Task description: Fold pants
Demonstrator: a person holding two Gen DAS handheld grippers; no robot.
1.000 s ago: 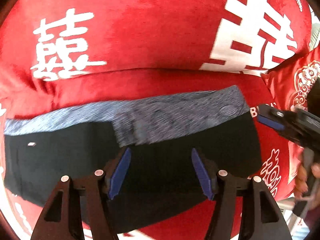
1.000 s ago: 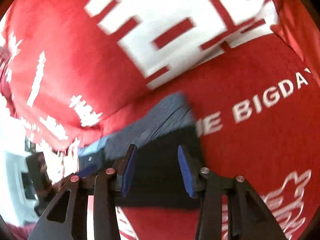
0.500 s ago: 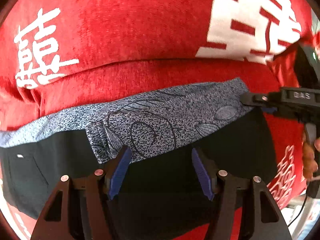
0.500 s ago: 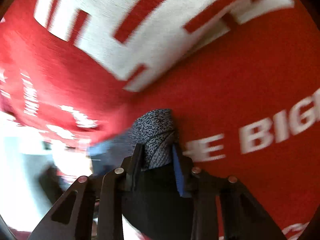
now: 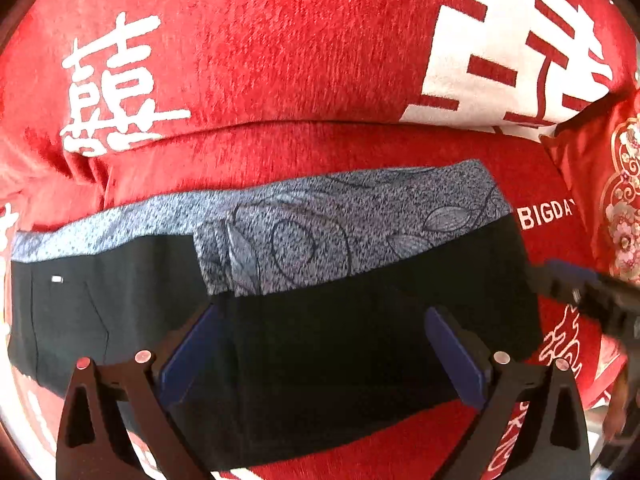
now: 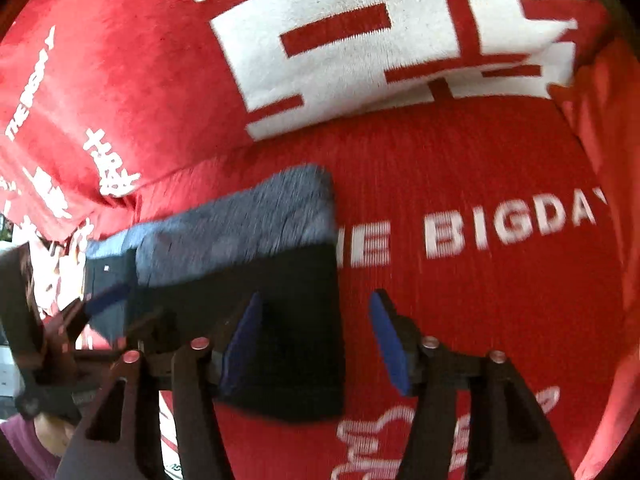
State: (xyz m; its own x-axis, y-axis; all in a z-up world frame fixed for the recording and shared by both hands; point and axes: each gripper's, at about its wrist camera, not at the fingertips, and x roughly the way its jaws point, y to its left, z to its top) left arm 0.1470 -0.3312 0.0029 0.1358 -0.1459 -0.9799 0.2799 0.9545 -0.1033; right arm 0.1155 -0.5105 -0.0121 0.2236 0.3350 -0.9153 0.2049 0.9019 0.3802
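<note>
Black pants (image 5: pixel 320 360) with a grey patterned waistband (image 5: pixel 320 232) lie folded and flat on the red sofa seat (image 5: pixel 320 148). My left gripper (image 5: pixel 324 356) hovers over the black cloth. Its jaws are opening wide, and nothing is pinched between the blue pads (image 5: pixel 188 356). In the right wrist view my right gripper (image 6: pixel 316 340) straddles the right edge of the pants (image 6: pixel 288 280). Its jaws are opening too, with one pad over black cloth and the other over the red cover, pressing on nothing. The right gripper (image 5: pixel 584 296) also shows at the left view's right edge.
The red cover has white characters and the words "BIGDAY" (image 6: pixel 516 224). The sofa back (image 5: pixel 280 40) rises just behind the pants. A red embroidered cushion (image 5: pixel 616 208) sits at the right. The left gripper's blue pad (image 6: pixel 108 296) and a purple sleeve (image 6: pixel 24 448) show at the right view's left.
My right gripper let go of the waistband corner it pinched and drew back off the pants' right edge. My left gripper's jaws spread wide. The folded pants stayed flat.
</note>
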